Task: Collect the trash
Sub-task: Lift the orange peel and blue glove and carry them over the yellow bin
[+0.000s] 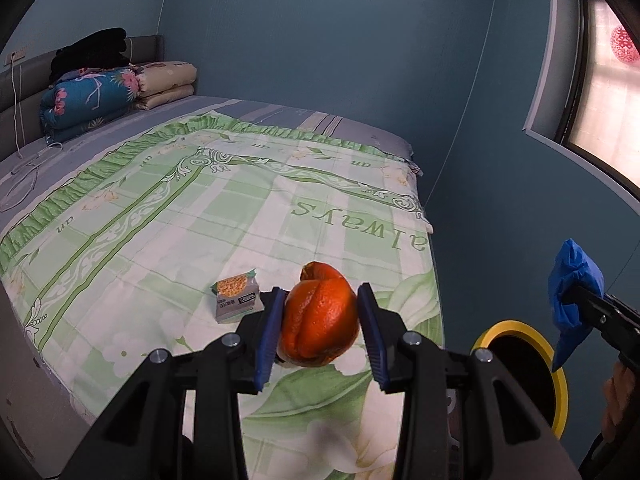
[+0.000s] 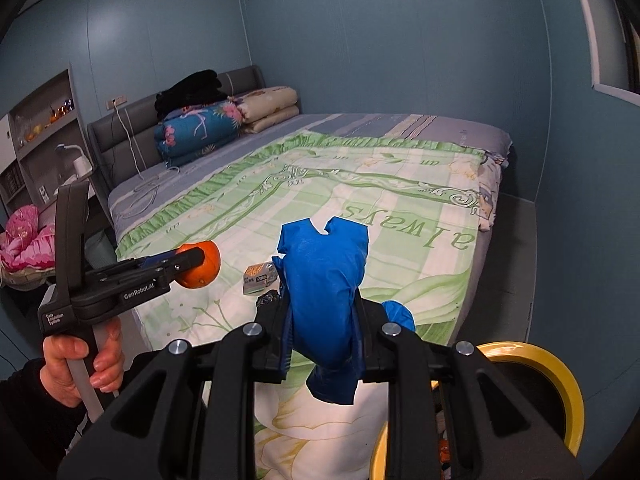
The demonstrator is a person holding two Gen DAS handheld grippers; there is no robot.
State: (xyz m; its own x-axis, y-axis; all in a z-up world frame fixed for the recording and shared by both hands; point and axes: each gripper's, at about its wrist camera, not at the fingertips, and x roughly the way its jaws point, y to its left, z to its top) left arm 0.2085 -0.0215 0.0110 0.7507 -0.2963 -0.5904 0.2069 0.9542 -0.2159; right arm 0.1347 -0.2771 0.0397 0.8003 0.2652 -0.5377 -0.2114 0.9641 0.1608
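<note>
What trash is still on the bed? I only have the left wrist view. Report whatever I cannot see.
Observer: A small black crumpled scrap lies on the bedspread, right beside the snack packet.
Operator: Keep going. Check near the right claw.
Observer: A second blue scrap shows just past the right claw, apart from the blue bag it grips.

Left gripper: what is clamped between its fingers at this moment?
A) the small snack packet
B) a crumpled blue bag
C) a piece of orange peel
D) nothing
C: the left gripper is shut on the orange peel, while the snack packet lies on the bedspread and the blue bag sits in the right gripper.
</note>
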